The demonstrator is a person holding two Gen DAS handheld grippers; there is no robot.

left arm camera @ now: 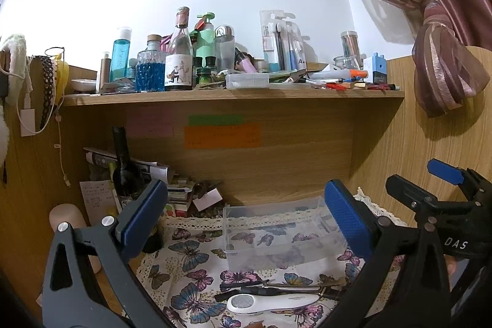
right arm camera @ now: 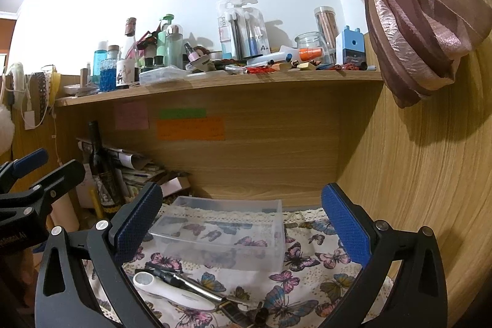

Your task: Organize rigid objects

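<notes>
A clear plastic box (left arm camera: 276,232) (right arm camera: 221,235) stands empty on the butterfly-print cloth (left arm camera: 190,260) (right arm camera: 307,266), against the desk's back panel. In front of it lie a white handheld device (left arm camera: 270,302) (right arm camera: 172,291) and several dark metal tools (left arm camera: 276,288) (right arm camera: 184,278). My left gripper (left arm camera: 249,220) hangs open above the cloth, its blue pads either side of the box. My right gripper (right arm camera: 243,223) is open too, framing the same box from the right. Neither holds anything. The right gripper's body (left arm camera: 436,205) shows in the left wrist view.
A wooden shelf (left arm camera: 233,97) (right arm camera: 215,82) above carries several bottles, a clear case, pens and a blue sharpener. A dark wine bottle (left arm camera: 123,165) (right arm camera: 101,162) and papers stand at the back left. A tied curtain (left arm camera: 442,63) (right arm camera: 418,26) hangs at right by the wooden side wall.
</notes>
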